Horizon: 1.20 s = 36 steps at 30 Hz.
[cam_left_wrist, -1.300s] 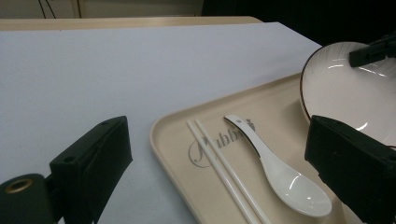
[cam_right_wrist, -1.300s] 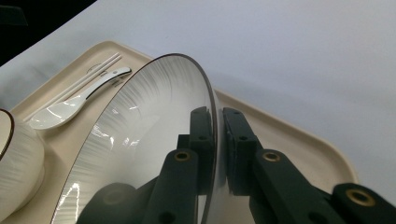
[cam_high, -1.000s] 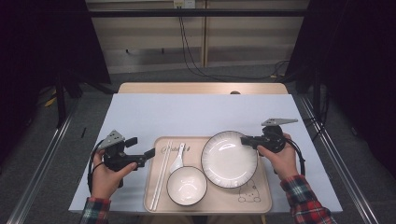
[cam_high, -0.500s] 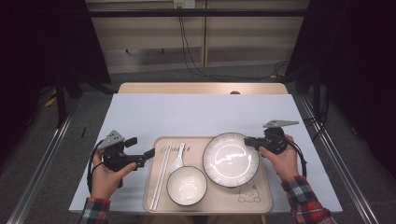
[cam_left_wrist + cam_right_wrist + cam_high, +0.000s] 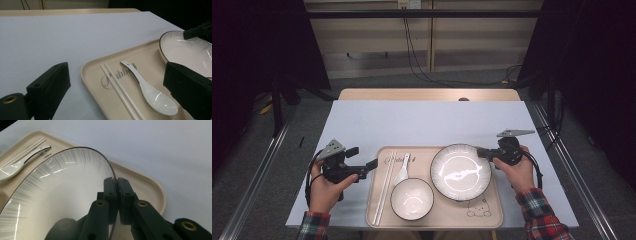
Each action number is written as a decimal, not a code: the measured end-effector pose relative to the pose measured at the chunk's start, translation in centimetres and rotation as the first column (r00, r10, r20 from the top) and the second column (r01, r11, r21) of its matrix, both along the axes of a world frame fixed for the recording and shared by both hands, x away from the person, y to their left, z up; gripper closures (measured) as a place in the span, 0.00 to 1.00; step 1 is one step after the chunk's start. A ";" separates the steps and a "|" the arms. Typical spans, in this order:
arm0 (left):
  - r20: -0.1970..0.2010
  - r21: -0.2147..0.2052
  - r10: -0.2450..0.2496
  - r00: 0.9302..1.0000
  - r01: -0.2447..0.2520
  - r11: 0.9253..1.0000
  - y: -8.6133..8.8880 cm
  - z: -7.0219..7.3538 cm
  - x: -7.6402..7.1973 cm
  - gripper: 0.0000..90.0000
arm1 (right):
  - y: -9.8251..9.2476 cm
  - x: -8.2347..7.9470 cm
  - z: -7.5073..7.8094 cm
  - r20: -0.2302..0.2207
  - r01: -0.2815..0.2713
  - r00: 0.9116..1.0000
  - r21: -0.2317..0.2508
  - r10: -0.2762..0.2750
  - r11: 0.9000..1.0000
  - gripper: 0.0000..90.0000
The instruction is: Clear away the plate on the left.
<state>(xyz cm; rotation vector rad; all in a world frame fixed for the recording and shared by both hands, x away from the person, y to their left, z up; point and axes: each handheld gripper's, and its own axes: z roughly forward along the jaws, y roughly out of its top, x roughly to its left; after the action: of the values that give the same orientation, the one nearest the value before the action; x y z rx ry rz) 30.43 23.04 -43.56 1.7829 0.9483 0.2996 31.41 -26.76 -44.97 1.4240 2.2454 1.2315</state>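
Observation:
A white plate [image 5: 460, 171] with a dark rim lies on the right half of a beige tray [image 5: 492, 220]. My right gripper [image 5: 479, 151] is shut on the plate's [image 5: 62, 195] right rim, one jaw on each face, and that edge sits a little above the tray [image 5: 150, 185]. The pinch is clear in the right gripper view, at my right gripper [image 5: 116, 182]. My left gripper [image 5: 366, 156] stands open beside the tray's left edge with nothing held. In the left gripper view, my left gripper [image 5: 117, 67] faces white chopsticks [image 5: 120, 87] and a white spoon [image 5: 150, 92].
A white bowl [image 5: 412, 199] stands at the tray's front middle, with the spoon [image 5: 402, 170] and chopsticks [image 5: 384, 187] to its left. The tray rests on a pale sheet [image 5: 427, 122] over the table. Dark floor and metal rails flank both sides.
The plate has shifted slightly right and tipped in the right gripper, its face now catching glare. The left gripper has stayed put.

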 end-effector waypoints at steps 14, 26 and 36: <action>0.001 0.003 -0.002 1.000 0.002 1.000 0.0 0.0 0.0 0.08 | -0.2 0.0 -0.3 -0.006 0.005 1.000 0.002 -0.005 1.000 0.97; 0.007 0.000 -0.010 1.000 0.010 1.000 -0.2 0.1 0.2 0.08 | -0.3 -0.1 -0.5 -0.006 0.011 1.000 0.001 -0.011 1.000 0.97; 0.003 -0.002 -0.009 1.000 0.009 1.000 -0.2 0.1 0.2 0.08 | -0.3 -0.1 -0.7 -0.009 0.019 1.000 0.008 -0.019 1.000 0.97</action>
<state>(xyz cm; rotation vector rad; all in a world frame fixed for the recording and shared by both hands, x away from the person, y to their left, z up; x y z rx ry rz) 30.62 22.84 -43.49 1.7845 0.9377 0.2953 31.32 -27.11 -45.62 1.4532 2.2304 1.2314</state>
